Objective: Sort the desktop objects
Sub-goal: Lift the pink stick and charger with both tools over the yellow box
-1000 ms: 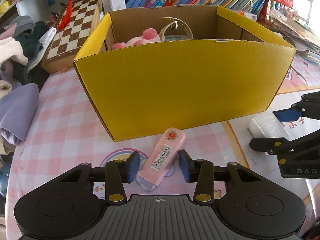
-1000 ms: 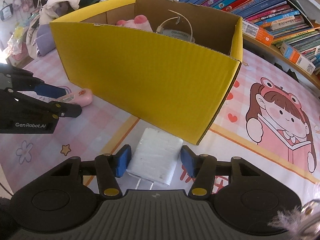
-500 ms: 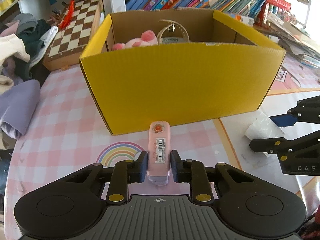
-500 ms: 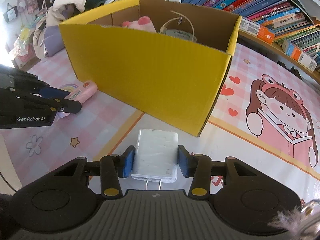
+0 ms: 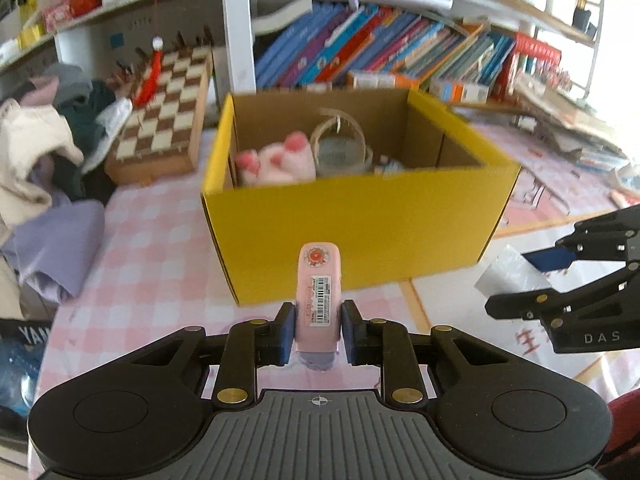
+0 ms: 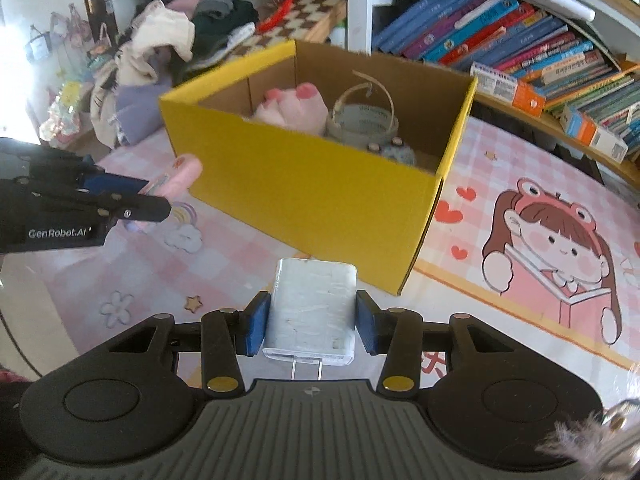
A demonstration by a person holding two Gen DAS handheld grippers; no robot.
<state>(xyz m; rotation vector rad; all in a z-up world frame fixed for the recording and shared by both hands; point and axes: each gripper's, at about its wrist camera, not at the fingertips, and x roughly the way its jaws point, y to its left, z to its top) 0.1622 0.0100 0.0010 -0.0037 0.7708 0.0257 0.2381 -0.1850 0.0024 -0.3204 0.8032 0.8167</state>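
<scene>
Box (image 5: pixel 360 236) ahead; chessboard (image 5: pixel 164 120), blurred books (image 5: pixel 380 52) behind.

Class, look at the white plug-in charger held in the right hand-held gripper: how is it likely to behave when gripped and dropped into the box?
The white charger looks like a rigid block, so probably won't flex. Its flat sides suit the right hand-held gripper, though the smooth shell might slip. It shouldn't roll.

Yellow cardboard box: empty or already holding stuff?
Not empty. The open-topped yellow cardboard box holds a pink plush toy, a roll of clear tape and a small bluish item I can't identify.
</scene>
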